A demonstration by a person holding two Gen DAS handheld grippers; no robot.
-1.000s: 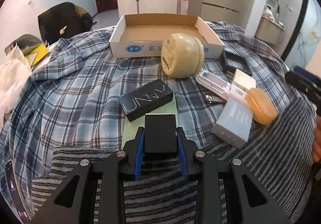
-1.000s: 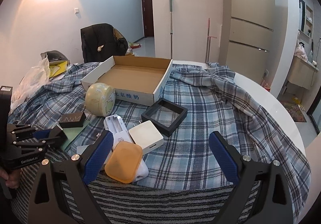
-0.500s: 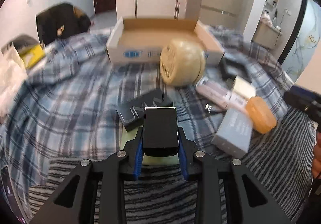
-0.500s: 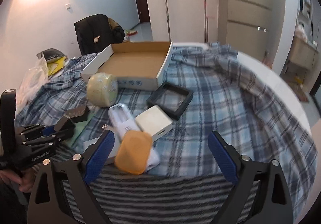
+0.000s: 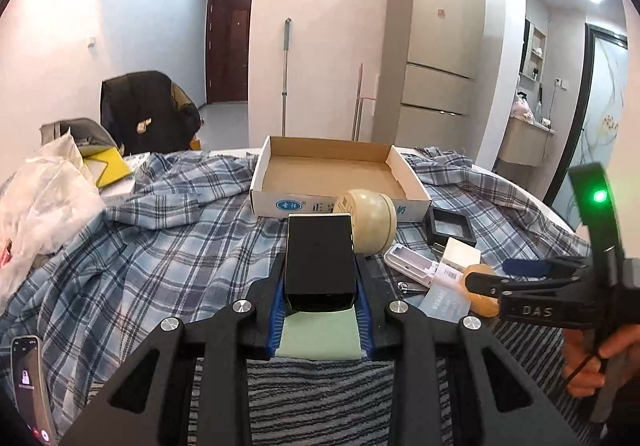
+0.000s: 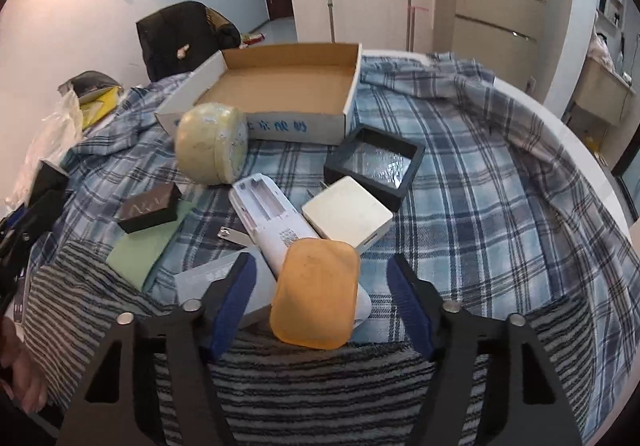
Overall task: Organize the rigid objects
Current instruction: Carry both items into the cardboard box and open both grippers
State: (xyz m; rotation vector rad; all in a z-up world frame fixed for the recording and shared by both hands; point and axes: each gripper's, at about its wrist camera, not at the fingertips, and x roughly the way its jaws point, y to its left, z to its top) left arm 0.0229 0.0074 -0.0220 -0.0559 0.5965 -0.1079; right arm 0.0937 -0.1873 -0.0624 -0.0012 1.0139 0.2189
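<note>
My left gripper [image 5: 320,278] is shut on a small black box [image 5: 320,246] and holds it in the air above a pale green pad [image 5: 318,334]. Behind it stands an open cardboard box [image 5: 332,202], and nothing lies inside it. My right gripper [image 6: 320,262] points down over an orange case [image 6: 316,294] that lies on a white oblong case [image 6: 268,214]. Its jaws are closing, with the orange case between them and a gap still on both sides. In the left wrist view the right gripper [image 5: 500,274] sits at the right, in a hand.
On the plaid cloth lie a round cream tin [image 6: 212,142], a black frame box [image 6: 376,162], a white adapter [image 6: 346,214], a black lettered box [image 6: 150,206], a grey box [image 6: 208,278] and a nail clipper [image 6: 232,234]. A phone [image 5: 28,378] lies at the near left, with a plastic bag [image 5: 40,198] beyond it.
The left gripper has lifted the black box off the green pad and tipped up. The right gripper has dropped toward the orange case and its jaws have narrowed around it.
</note>
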